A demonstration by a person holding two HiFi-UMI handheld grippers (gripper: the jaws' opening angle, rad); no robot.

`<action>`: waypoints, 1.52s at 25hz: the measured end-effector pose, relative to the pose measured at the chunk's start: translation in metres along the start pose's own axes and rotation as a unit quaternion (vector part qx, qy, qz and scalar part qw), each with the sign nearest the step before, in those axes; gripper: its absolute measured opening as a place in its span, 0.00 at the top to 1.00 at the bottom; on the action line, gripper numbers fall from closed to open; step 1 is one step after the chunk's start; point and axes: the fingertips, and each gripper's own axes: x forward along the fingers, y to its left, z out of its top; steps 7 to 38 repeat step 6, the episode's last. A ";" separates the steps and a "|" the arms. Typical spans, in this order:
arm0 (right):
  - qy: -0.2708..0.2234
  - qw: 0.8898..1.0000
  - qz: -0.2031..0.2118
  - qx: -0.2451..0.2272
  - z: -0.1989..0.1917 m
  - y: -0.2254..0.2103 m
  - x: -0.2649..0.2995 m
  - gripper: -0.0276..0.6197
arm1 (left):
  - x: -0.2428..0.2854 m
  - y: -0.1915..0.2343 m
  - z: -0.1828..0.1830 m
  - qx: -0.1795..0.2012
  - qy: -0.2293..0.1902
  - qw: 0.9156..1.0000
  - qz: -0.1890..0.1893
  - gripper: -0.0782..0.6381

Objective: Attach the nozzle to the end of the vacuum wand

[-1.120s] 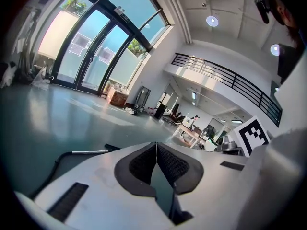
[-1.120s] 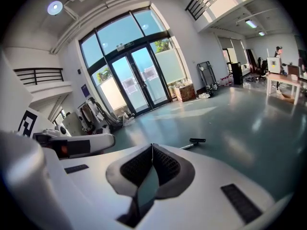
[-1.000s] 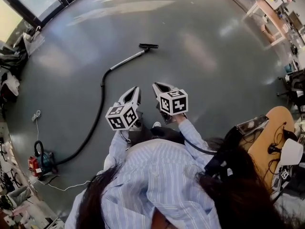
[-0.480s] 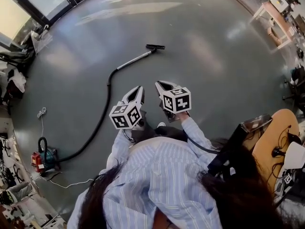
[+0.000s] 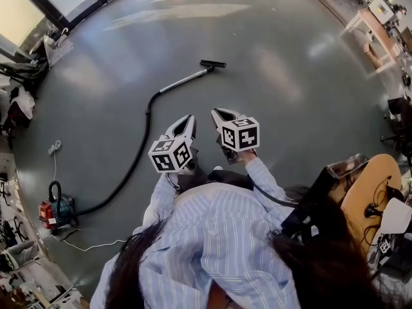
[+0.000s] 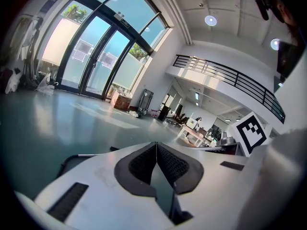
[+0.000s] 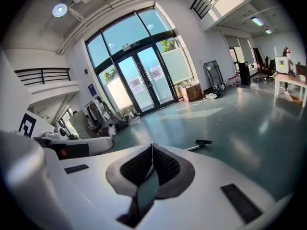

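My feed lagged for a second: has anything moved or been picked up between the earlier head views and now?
Nothing visibly changed. The left gripper and right gripper remain shut and empty, side by side in front of the person. The wand, nozzle, hose and vacuum lie on the floor where they were; only the head view's framing drifted slightly.

No legible text, brand, number or sign; any print too small or blurred.

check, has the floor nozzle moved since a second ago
No. The nozzle still lies at the wand's far end, placed as before against the red vacuum; only the head view shifted slightly.
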 end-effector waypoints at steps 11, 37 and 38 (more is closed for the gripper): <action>0.001 1.000 -0.001 0.004 0.011 0.004 0.026 0.95 | 0.008 0.022 0.015 -0.001 0.000 1.000 -0.003 0.88; 0.001 1.000 -0.001 0.004 0.011 0.004 0.026 0.95 | 0.008 0.022 0.015 -0.001 0.000 1.000 -0.003 0.88; 0.001 1.000 -0.001 0.004 0.011 0.004 0.026 0.95 | 0.008 0.022 0.015 -0.001 0.000 1.000 -0.003 0.88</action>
